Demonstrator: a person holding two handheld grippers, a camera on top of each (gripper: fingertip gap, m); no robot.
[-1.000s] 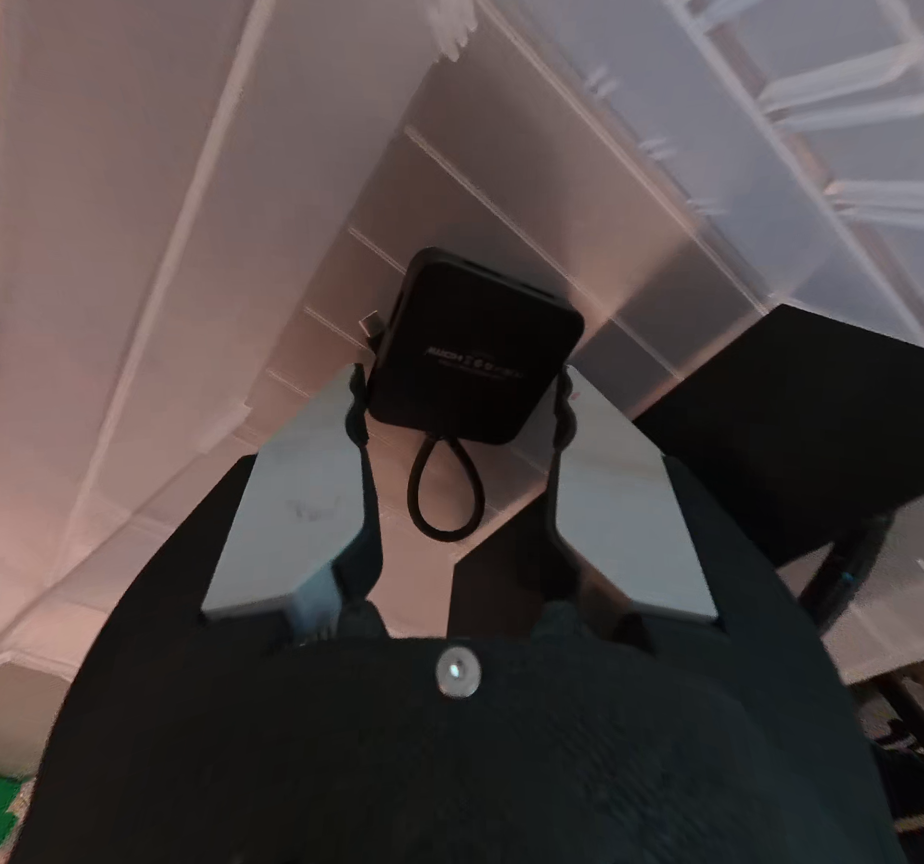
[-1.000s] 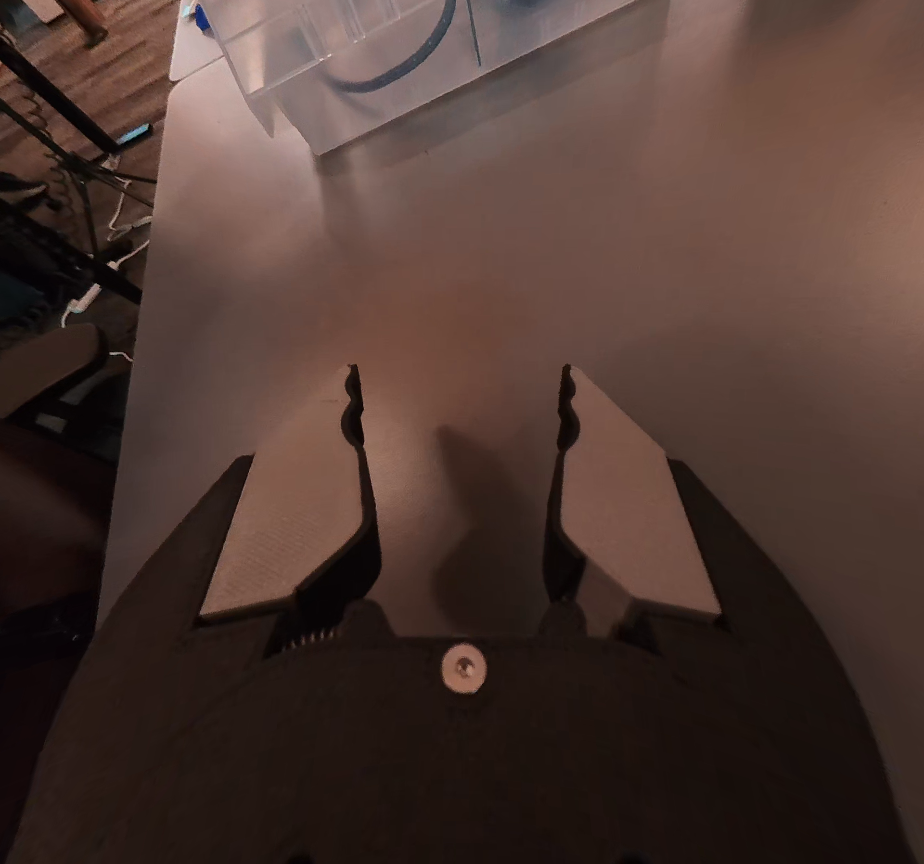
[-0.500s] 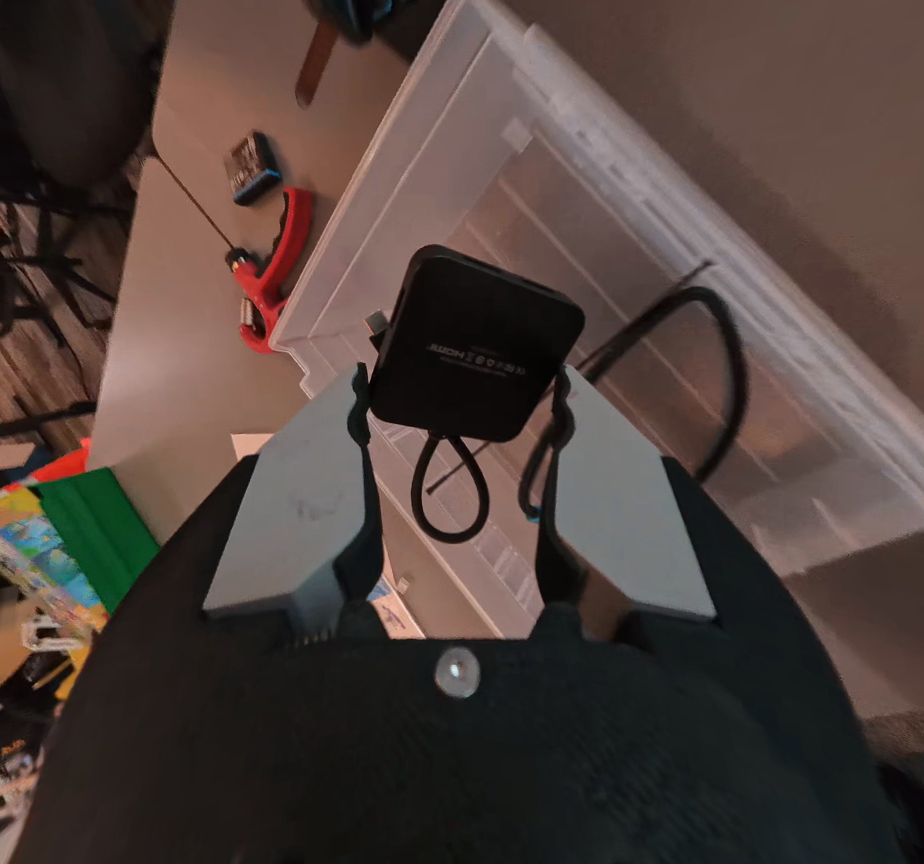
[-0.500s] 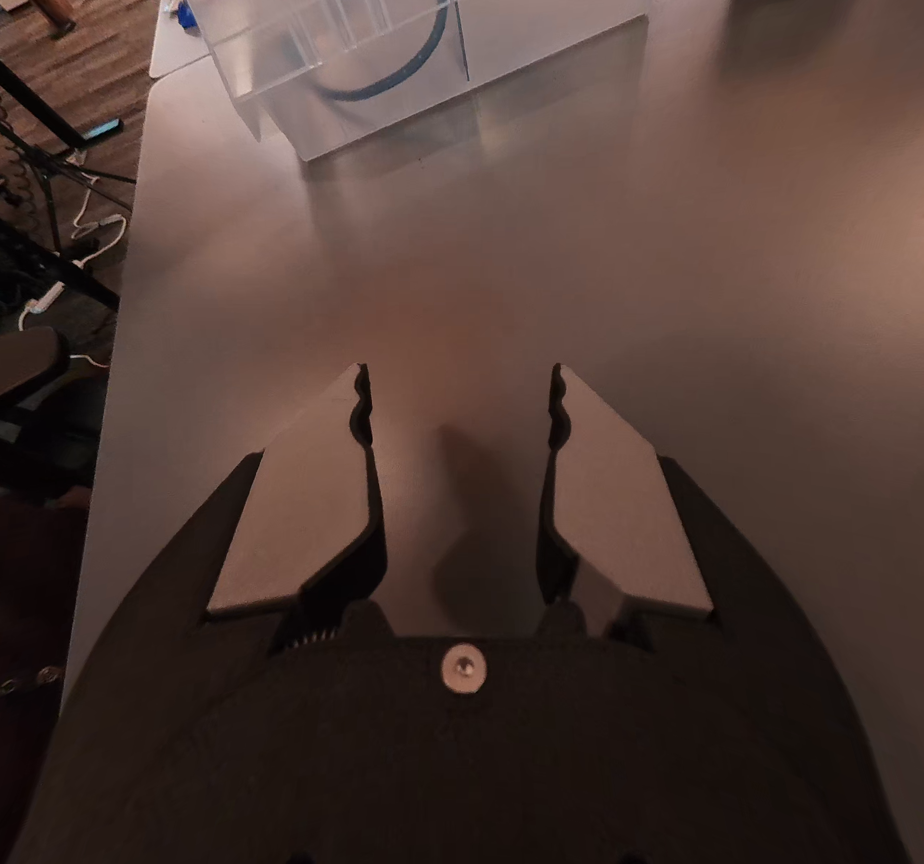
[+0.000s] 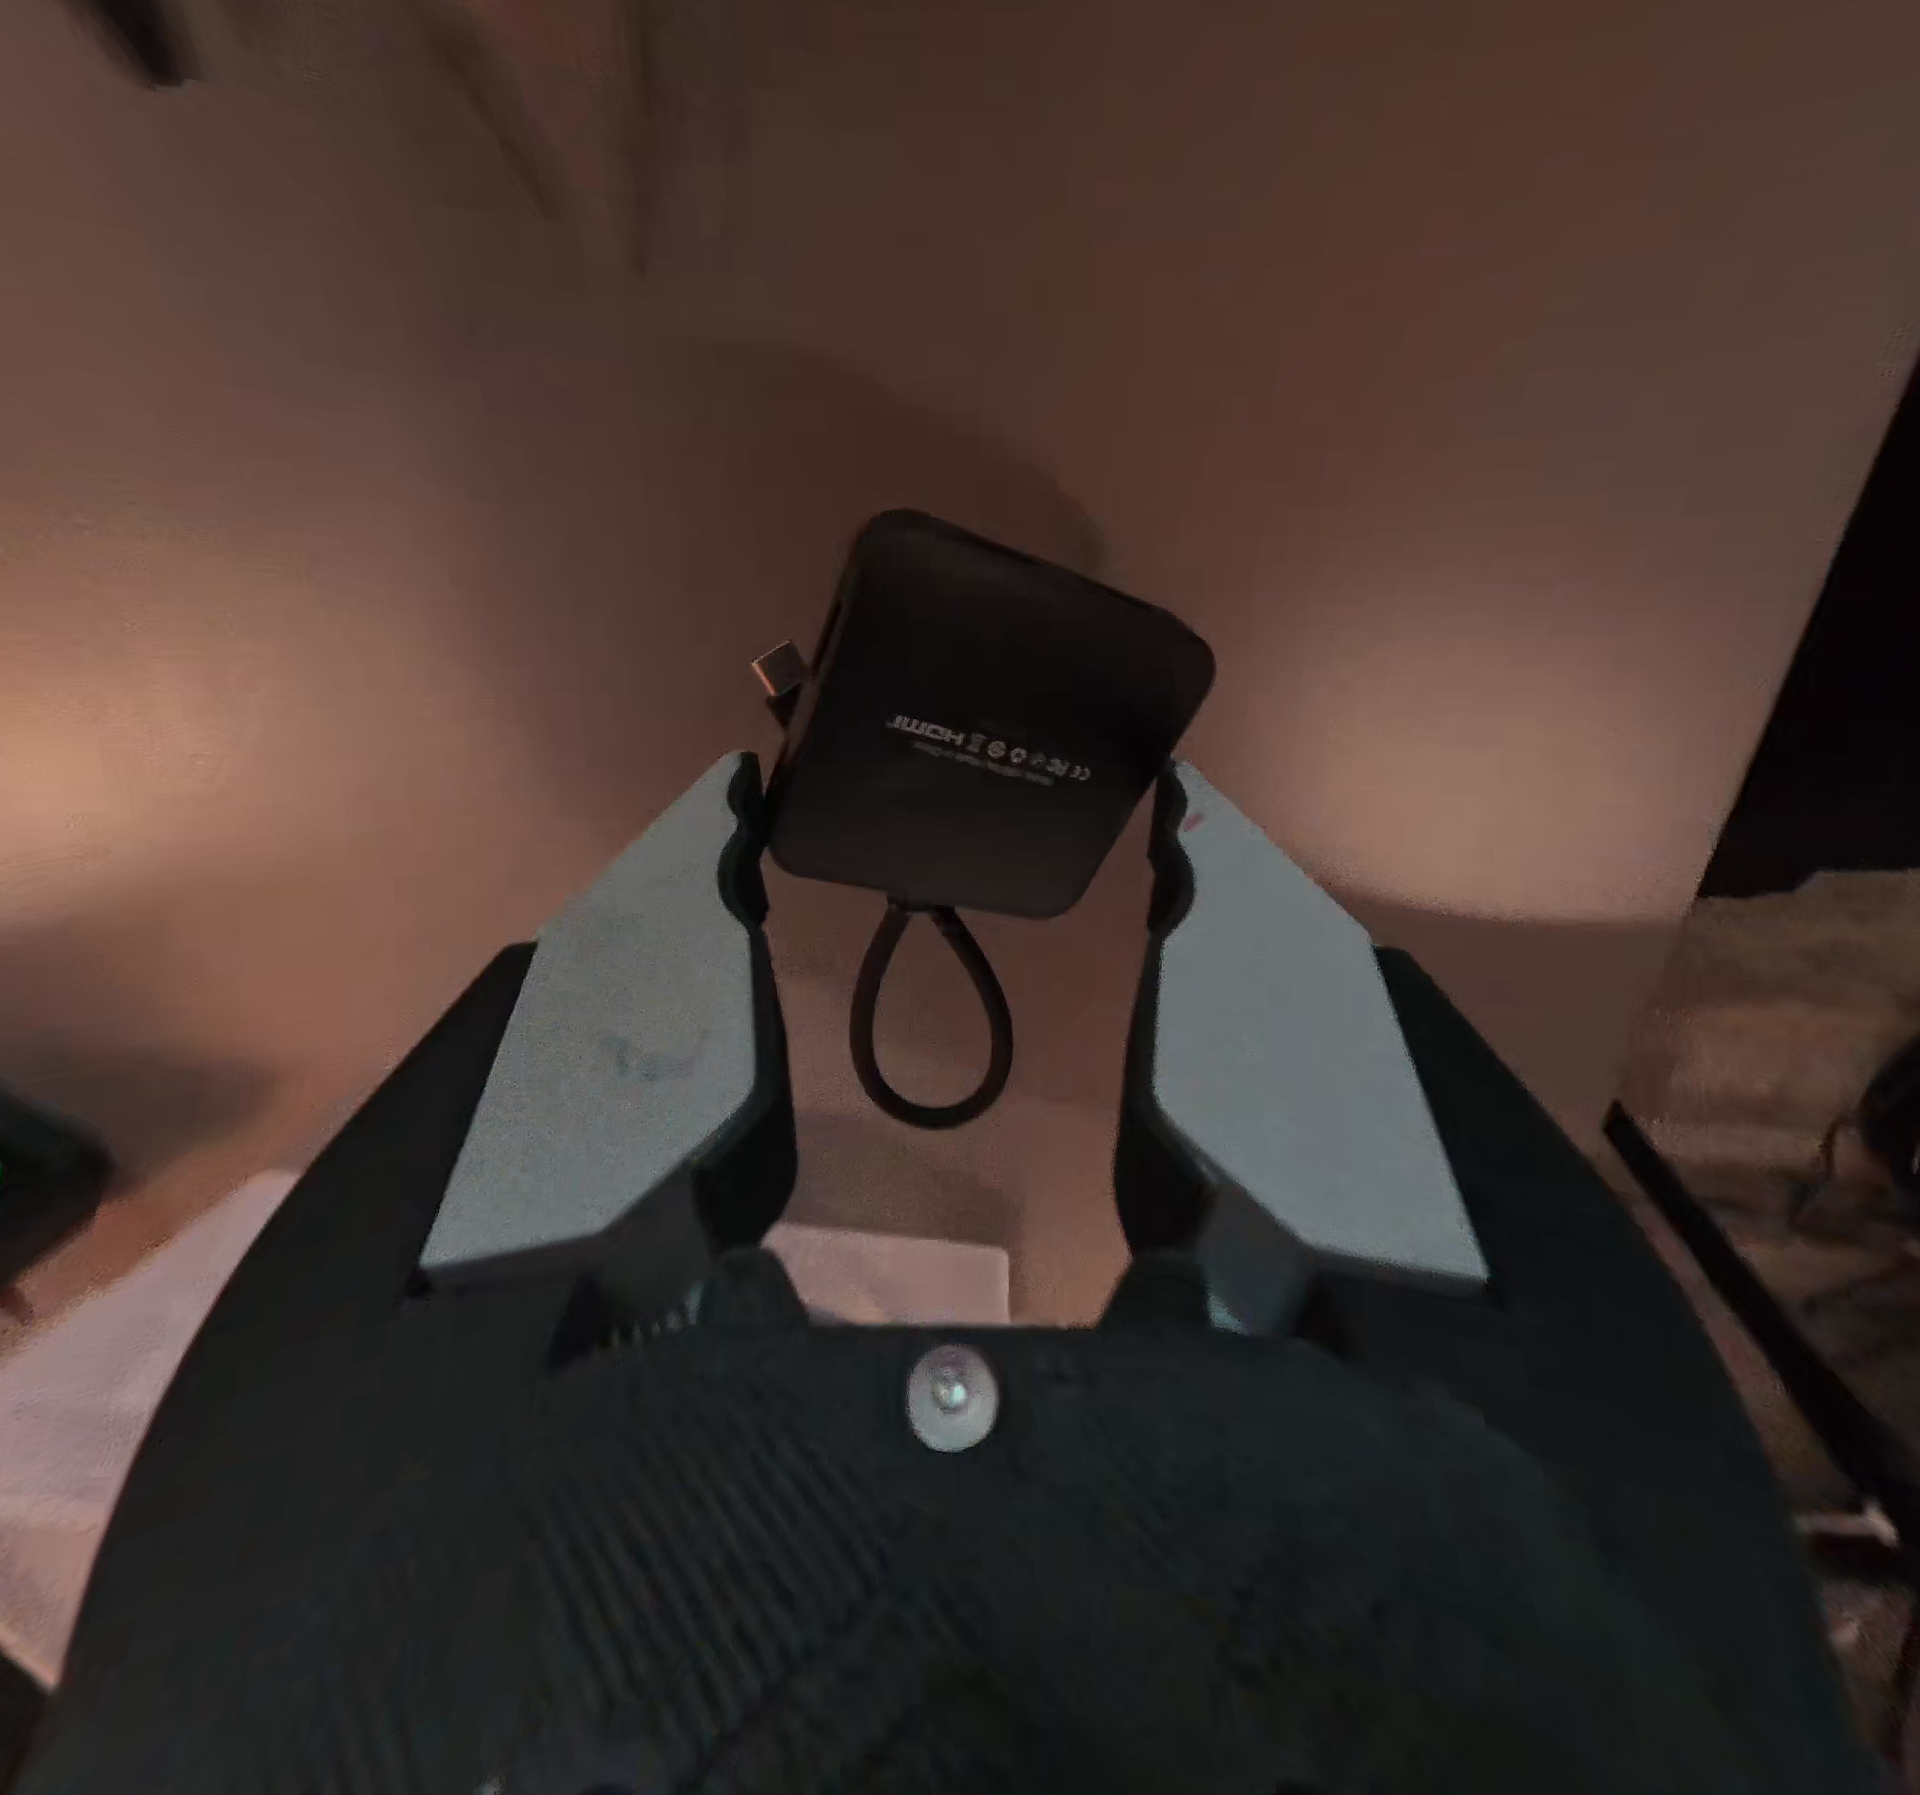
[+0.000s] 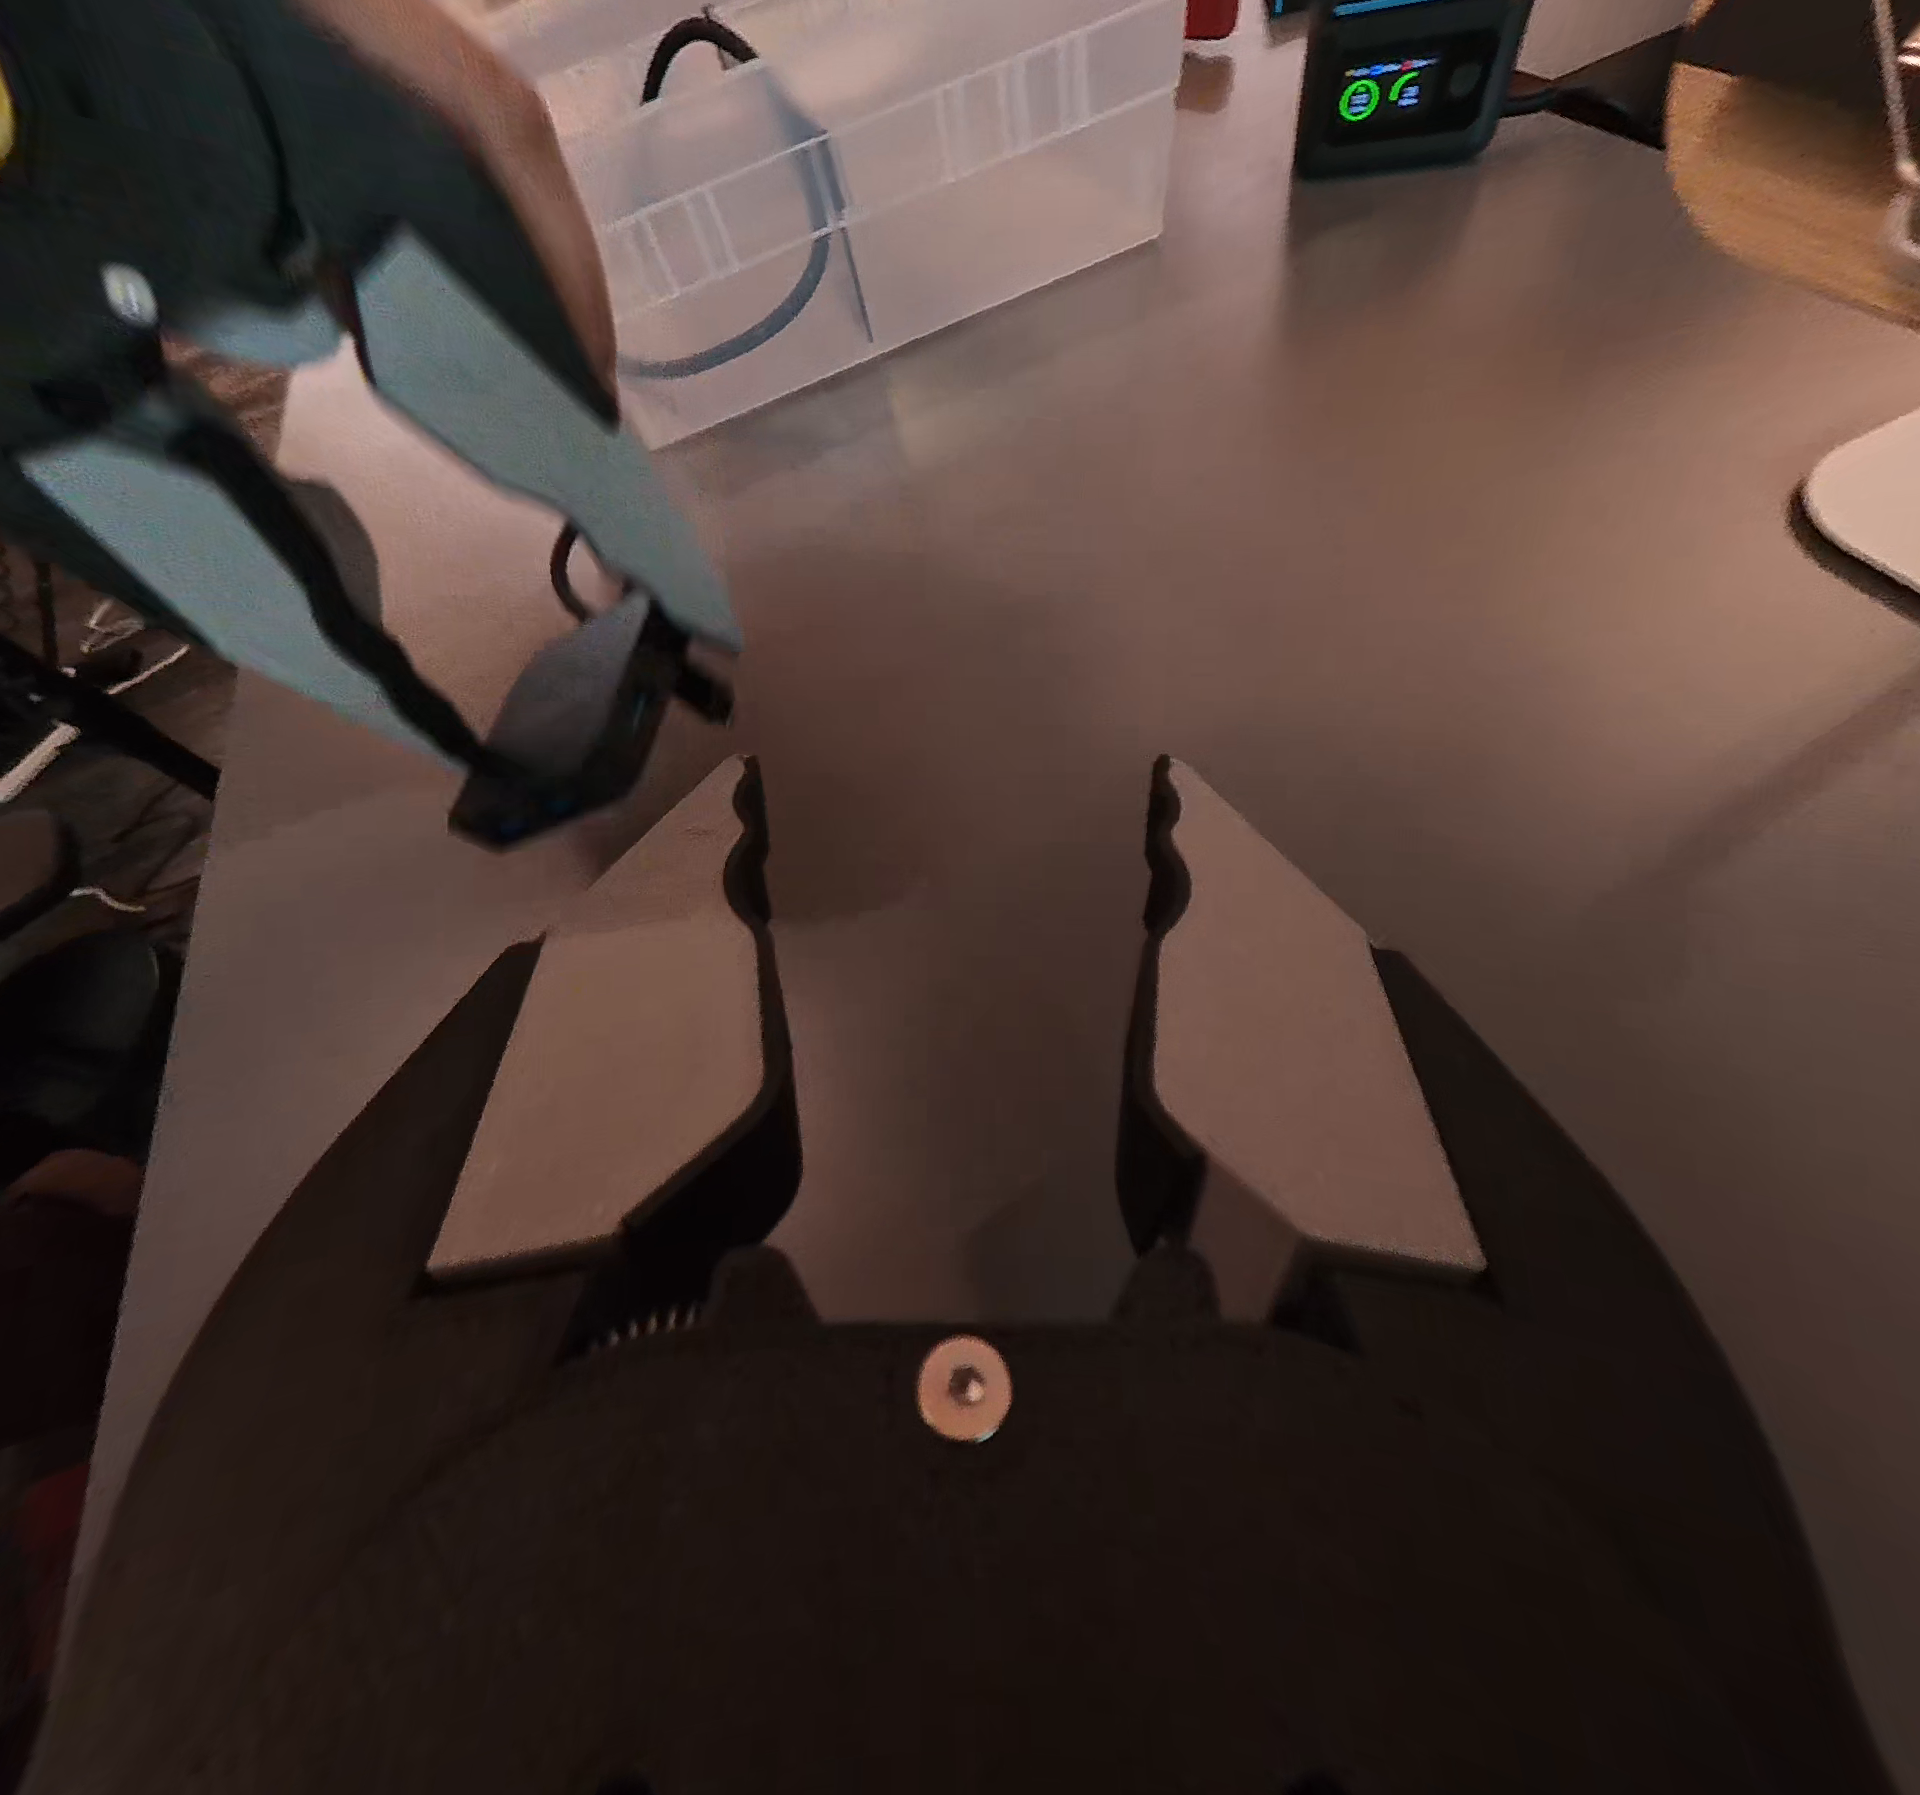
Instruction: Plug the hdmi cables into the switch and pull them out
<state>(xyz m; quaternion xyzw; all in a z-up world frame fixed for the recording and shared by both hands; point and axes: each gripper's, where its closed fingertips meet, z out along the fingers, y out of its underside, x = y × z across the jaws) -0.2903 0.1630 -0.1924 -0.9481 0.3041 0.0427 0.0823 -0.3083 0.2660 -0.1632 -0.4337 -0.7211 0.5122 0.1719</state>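
My left gripper (image 5: 956,781) is shut on the black HDMI switch (image 5: 987,717), gripping its near edge between both fingertips and holding it above the bare table. A short black cable loop (image 5: 935,1028) hangs from the switch, and a small plug (image 5: 779,670) sticks out on its left side. In the right wrist view the left gripper's finger (image 6: 499,415) and the switch (image 6: 566,706) show at the upper left, just above the table. My right gripper (image 6: 954,779) is open and empty, low over the table, just right of the switch. A black HDMI cable (image 6: 686,52) lies in the clear bin.
A clear plastic divided bin (image 6: 935,176) stands at the back of the grey table (image 6: 1299,602). A black device with a lit screen (image 6: 1403,83) is at the back right, a red object (image 6: 1210,10) beside it. A white base (image 6: 1870,509) sits at the right edge. From my right tips it is roughly 20 cm to the white base (image 6: 1870,509); from my left, 30 cm.
My left gripper has swung away from the clear bin with the switch and now hovers over the bare table, entering the right wrist view. The right gripper has tilted up and stays open.
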